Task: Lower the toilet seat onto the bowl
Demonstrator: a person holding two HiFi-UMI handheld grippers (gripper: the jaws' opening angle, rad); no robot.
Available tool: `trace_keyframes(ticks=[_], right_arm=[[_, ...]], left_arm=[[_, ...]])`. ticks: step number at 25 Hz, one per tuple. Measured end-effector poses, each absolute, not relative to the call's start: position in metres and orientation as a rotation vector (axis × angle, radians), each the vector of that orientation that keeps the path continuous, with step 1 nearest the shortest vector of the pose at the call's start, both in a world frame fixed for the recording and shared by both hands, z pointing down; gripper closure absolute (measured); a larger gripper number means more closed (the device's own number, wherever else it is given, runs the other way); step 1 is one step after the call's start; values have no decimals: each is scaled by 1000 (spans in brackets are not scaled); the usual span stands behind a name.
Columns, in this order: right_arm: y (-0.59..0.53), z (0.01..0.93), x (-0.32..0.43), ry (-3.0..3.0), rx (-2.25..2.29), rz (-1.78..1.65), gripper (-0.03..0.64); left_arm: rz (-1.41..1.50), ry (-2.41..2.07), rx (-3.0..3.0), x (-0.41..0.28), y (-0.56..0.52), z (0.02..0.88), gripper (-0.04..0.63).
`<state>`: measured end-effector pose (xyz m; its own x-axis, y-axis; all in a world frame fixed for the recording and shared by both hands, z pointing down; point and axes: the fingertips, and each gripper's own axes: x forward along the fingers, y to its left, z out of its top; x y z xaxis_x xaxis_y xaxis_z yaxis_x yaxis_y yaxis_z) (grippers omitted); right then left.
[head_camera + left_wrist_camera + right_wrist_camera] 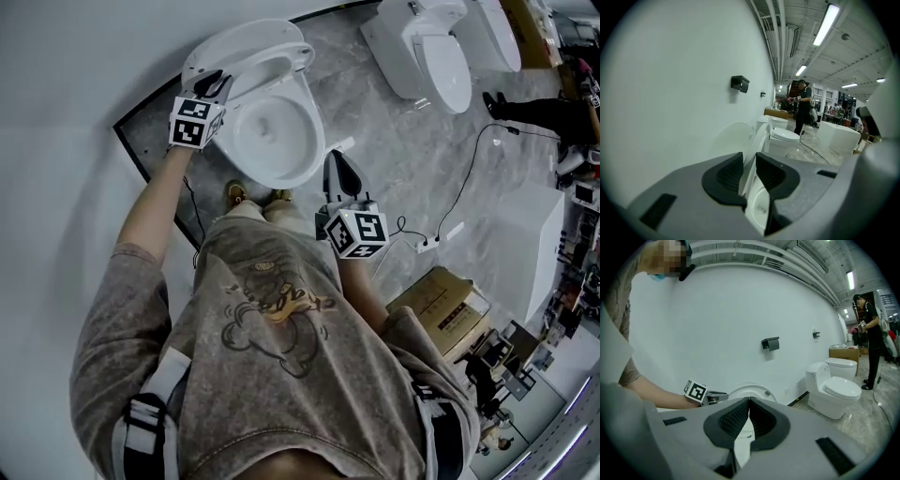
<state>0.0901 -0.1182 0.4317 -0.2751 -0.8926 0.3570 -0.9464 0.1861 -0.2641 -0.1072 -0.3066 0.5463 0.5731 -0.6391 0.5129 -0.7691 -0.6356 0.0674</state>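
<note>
A white toilet stands against the wall, its bowl (272, 131) uncovered, with the toilet seat (251, 67) and lid (230, 42) tipped up behind it. My left gripper (217, 82) is at the seat's left edge. In the left gripper view the seat (761, 138) runs edge-on between the pads of the left gripper (749, 164), which close on it; the lid (733, 138) stands just behind. My right gripper (336, 164) hangs by the bowl's front right, apart from it. The right gripper (749, 401) is shut with nothing in it.
A second toilet (431, 56) with its lid down stands to the right, and more fixtures lie beyond it. A cable and power strip (427, 244) cross the grey floor beside a cardboard box (441, 300). Another person (544, 112) stands farther off. A white wall runs along the left.
</note>
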Motion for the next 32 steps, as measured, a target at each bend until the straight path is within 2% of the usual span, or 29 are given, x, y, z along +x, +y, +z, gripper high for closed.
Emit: trace_keyframes(ticks=[32], right_arm=[[-23, 503, 151, -2344, 1662, 816, 589]], left_arm=[[649, -938, 2458, -12, -122, 609, 480]])
